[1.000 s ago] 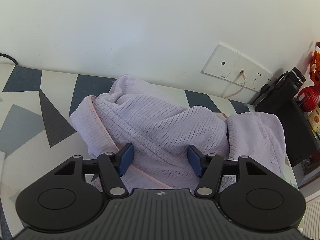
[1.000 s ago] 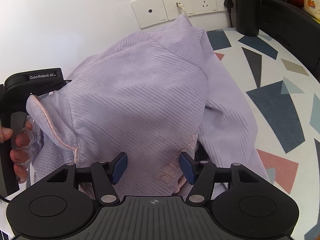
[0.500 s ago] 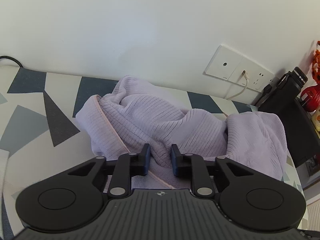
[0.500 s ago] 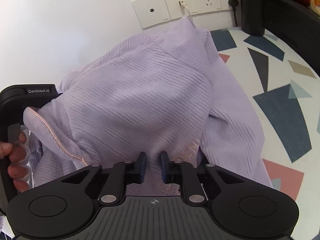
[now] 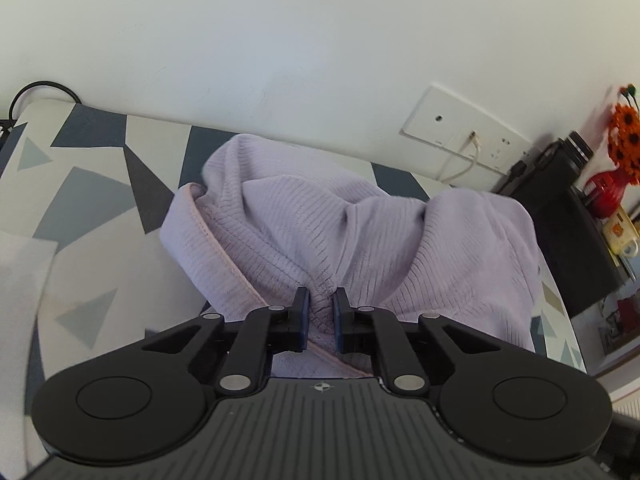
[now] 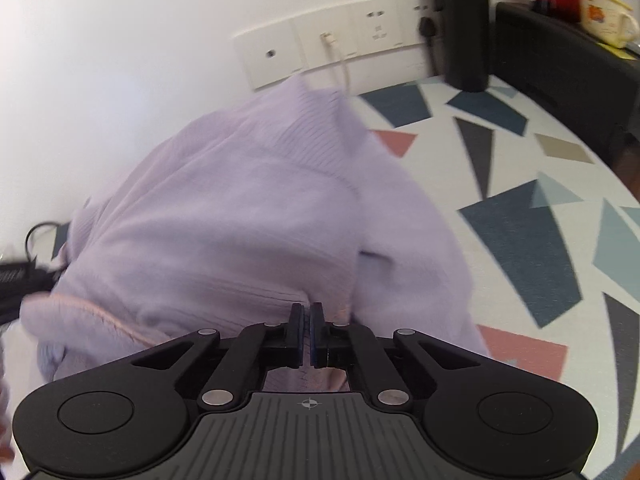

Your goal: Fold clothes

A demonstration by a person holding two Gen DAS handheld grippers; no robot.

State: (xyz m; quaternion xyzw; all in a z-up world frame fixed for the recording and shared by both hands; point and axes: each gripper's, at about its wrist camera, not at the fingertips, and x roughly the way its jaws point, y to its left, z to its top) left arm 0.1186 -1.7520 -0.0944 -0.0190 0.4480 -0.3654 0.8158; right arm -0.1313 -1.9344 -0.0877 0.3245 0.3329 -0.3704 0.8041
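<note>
2 grippers (both clamped), bunched lilac garment (image 5: pixel 320 240)

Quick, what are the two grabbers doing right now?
Left gripper: closed on the purple garment.
Right gripper: closed on the same garment.

Back: the wall (image 5: pixel 280 40) is closing off the far edge, just behind the garment (image 5: pixel 320 232).
Right: a black bottle (image 6: pixel 466 24) and black box (image 6: pixel 560 60) are blocking.
Front right: patterned tabletop (image 6: pixel 520 200) is lying open.

Bright, even daylight; fisheye-bent edges; right wrist view motion-blurred.
</note>
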